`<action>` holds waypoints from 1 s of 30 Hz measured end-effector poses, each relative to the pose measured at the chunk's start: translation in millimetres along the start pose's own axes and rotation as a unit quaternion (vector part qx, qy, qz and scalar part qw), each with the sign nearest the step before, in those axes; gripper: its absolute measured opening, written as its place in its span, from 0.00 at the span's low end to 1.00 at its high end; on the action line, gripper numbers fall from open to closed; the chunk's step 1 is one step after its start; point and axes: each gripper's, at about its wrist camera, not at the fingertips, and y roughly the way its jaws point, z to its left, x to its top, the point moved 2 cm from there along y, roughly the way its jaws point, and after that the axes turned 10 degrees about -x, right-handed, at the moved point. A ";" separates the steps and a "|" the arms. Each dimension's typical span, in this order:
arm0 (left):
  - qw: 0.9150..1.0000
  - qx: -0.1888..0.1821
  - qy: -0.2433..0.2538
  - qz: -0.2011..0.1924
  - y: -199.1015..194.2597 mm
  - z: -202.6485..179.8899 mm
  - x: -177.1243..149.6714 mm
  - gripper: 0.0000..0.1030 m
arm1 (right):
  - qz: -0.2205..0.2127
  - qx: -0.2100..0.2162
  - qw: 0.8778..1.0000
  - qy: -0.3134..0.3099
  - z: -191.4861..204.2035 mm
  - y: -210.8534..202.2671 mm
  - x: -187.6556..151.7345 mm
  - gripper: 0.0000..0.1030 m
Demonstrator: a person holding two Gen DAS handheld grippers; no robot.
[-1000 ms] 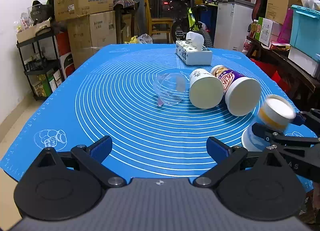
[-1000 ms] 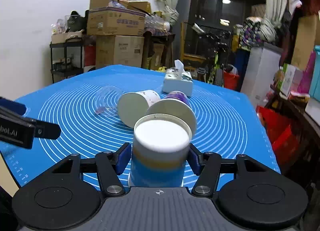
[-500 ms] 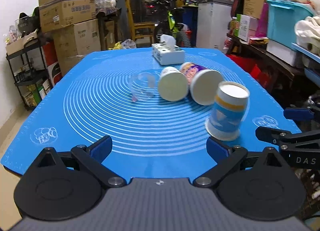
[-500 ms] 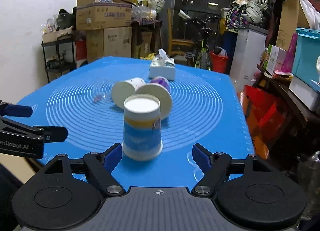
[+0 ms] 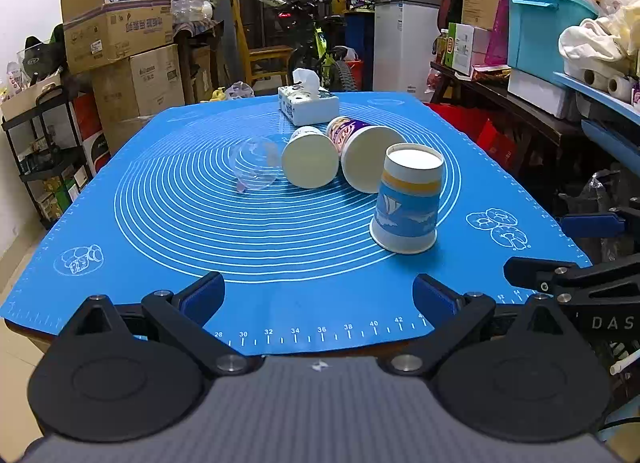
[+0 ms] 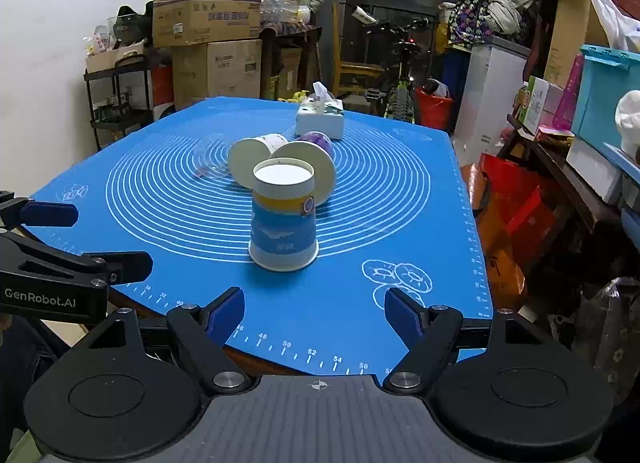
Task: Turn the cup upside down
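A blue, yellow and white paper cup (image 5: pixel 409 199) stands upside down on the blue mat (image 5: pixel 200 231), rim down; it also shows in the right wrist view (image 6: pixel 284 215). My right gripper (image 6: pixel 315 313) is open and empty, pulled back near the mat's front edge, apart from the cup. My left gripper (image 5: pixel 318 295) is open and empty at the front edge, left of the cup. The right gripper shows at the right edge of the left wrist view (image 5: pixel 576 247). The left gripper shows at the left of the right wrist view (image 6: pixel 60 239).
Behind the cup lie a white paper cup (image 5: pixel 310 157), a purple-printed cup (image 5: pixel 364 151) and a clear plastic cup (image 5: pixel 256 163), all on their sides. A tissue box (image 5: pixel 308 105) stands at the back. Boxes, shelves and bins surround the table.
My right gripper let go of the blue cup, leaving it upside down on the mat, and drew back. Both grippers moved back toward the front edge.
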 end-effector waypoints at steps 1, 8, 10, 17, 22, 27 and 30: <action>1.000 0.000 0.000 0.000 -0.2 -0.1 -0.6 0.97 | 0.000 0.000 1.000 0.001 -0.7 -0.5 -0.8 0.78; 1.000 -0.003 0.004 0.004 0.0 -3.6 -3.3 0.97 | 0.002 -0.002 1.000 0.005 -2.8 -0.6 -1.5 0.78; 1.000 -0.004 0.005 0.004 -0.9 -3.1 -3.6 0.96 | 0.003 -0.001 1.000 0.005 -2.8 -0.6 -1.7 0.78; 1.000 -0.005 0.004 0.004 -0.5 -5.1 -3.9 0.96 | 0.002 -0.002 1.000 0.005 -2.7 -0.3 -1.9 0.78; 1.000 -0.007 0.005 0.005 0.3 -5.9 -4.2 0.96 | 0.003 -0.002 1.000 0.006 -3.4 -0.6 -2.6 0.78; 1.000 -0.008 0.005 0.006 1.1 -5.7 -4.1 0.97 | 0.004 -0.002 1.000 0.007 -4.1 -0.4 -2.8 0.78; 1.000 -0.009 0.004 0.008 2.1 -5.8 -4.1 0.96 | 0.004 -0.002 1.000 0.006 -4.1 -0.6 -3.1 0.78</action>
